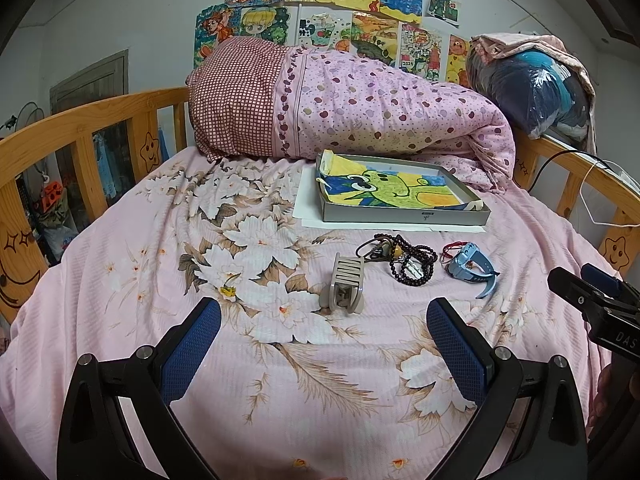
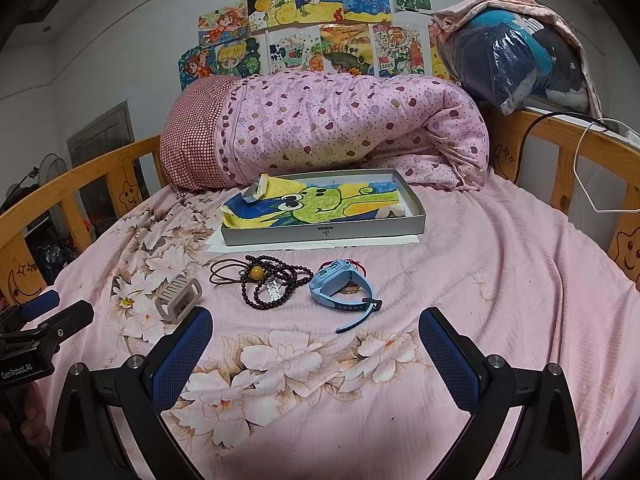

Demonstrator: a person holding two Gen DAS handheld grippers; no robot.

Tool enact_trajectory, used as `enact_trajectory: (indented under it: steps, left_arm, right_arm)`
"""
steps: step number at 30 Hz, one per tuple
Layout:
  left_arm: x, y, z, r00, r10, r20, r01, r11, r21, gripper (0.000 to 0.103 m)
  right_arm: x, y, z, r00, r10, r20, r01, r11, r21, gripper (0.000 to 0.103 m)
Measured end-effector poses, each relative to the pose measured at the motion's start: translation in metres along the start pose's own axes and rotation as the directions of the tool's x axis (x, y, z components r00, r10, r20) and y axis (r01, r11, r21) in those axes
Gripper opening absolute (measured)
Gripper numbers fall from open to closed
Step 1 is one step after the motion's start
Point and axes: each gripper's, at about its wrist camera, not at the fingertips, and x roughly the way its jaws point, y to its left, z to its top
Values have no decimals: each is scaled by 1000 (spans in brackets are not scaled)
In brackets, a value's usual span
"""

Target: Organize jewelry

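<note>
Blue watch (image 2: 340,292) lies just ahead of open, empty R claw (image 2: 316,344).

A red cord (image 2: 360,270) lies mostly hidden behind the blue watch (image 2: 340,286).

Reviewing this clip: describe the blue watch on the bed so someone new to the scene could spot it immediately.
Start at the shallow grey box holding a frog drawing, in the middle of the pink floral bedsheet. In front of it lie three items in a row; the blue watch is the rightmost, beside the dark bead necklace. It alone is light blue, with a square face and a loose strap.
</note>
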Motion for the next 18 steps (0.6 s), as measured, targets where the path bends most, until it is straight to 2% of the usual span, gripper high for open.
enact_trajectory:
  steps: [18]
  left_arm:
    - [3, -8, 1, 1000, 14, -18, -14, 1000, 14, 101]
  right_arm:
    - [4, -2, -4, 1000, -9, -22, 9, 1000, 3, 103]
